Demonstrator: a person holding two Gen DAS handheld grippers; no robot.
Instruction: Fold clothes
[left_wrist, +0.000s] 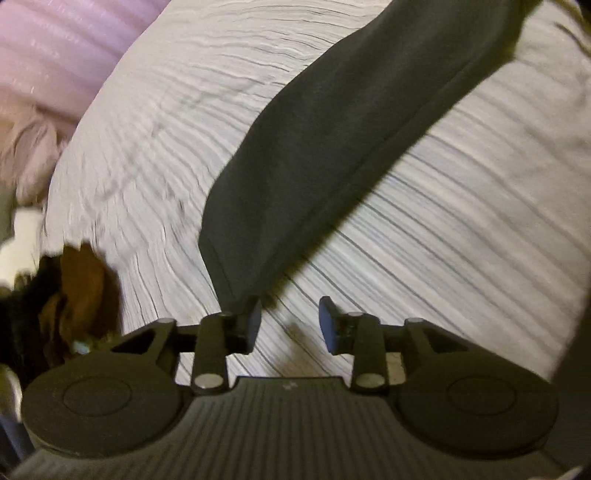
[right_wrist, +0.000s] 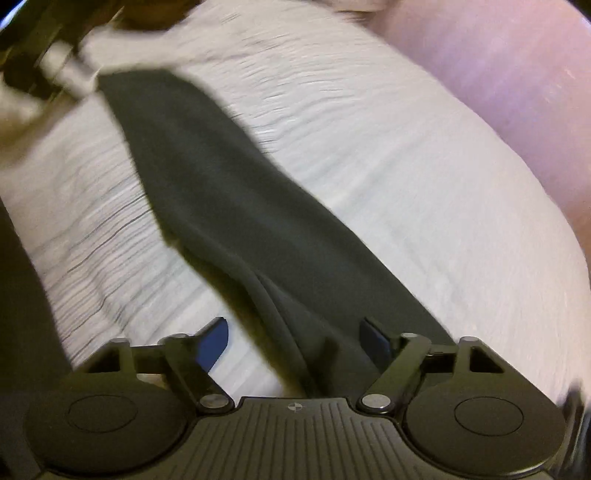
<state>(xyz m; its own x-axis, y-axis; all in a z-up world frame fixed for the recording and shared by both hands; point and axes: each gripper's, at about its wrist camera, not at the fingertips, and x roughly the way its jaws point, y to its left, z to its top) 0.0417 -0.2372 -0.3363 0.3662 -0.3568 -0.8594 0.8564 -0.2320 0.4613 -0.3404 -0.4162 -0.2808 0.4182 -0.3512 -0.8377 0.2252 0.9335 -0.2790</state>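
A long dark garment (left_wrist: 332, 147), folded into a narrow strip, lies slantwise on white bedding with thin stripes (left_wrist: 461, 240). In the left wrist view its near end sits just beyond the left fingertip (left_wrist: 255, 321). My left gripper (left_wrist: 291, 323) is open, and only bedding shows between its pads. In the right wrist view the dark garment (right_wrist: 221, 192) runs from the upper left down to the bottom middle, where a fold ridge passes under my right gripper (right_wrist: 295, 341). That gripper stands wide open over the cloth, and its pads do not press on it.
A pink ribbed cover (left_wrist: 55, 55) lies beyond the bedding and also shows in the right wrist view (right_wrist: 517, 92). Brown and black cloth (left_wrist: 85, 288) and something white (left_wrist: 22, 236) sit at the left edge. Blurred clutter (right_wrist: 37, 55) fills the right view's upper left.
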